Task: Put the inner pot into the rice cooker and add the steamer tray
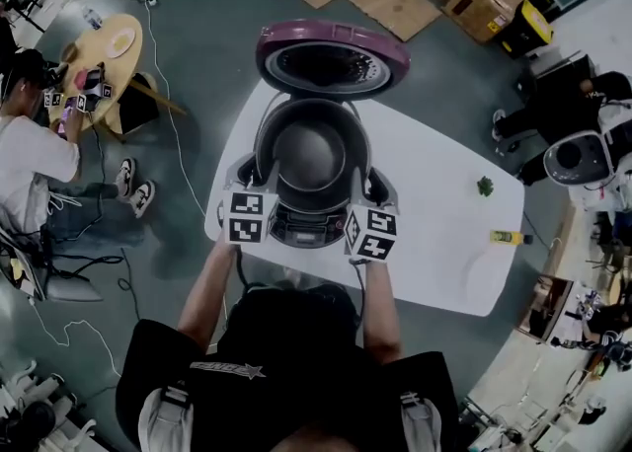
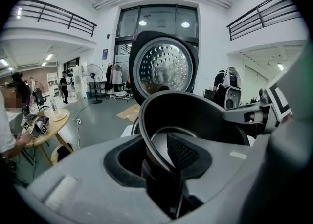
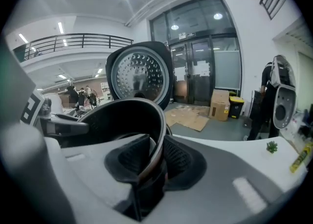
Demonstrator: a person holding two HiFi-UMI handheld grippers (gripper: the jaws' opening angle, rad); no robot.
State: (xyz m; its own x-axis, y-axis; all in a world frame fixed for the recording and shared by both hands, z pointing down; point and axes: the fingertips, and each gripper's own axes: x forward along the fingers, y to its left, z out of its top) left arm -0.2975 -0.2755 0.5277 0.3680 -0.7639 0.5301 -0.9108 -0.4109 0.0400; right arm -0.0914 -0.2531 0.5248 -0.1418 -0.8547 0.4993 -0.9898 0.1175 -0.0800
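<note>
Inner pot (image 1: pixel 308 154) held over the open rice cooker (image 1: pixel 306 230)
Our left tongs (image 2: pixel 159 157) and right tongs (image 3: pixel 154 162) each pinch its rim, pot between them; seating it remains, and we see no steamer tray yet.

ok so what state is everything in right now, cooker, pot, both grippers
purple-lidded rice cooker: lid open, tipped back
dark metal inner pot: upright, empty, held at the cooker's well; cannot tell if seated
left gripper: shut on the pot's rim
right gripper: shut on the pot's rim
</note>
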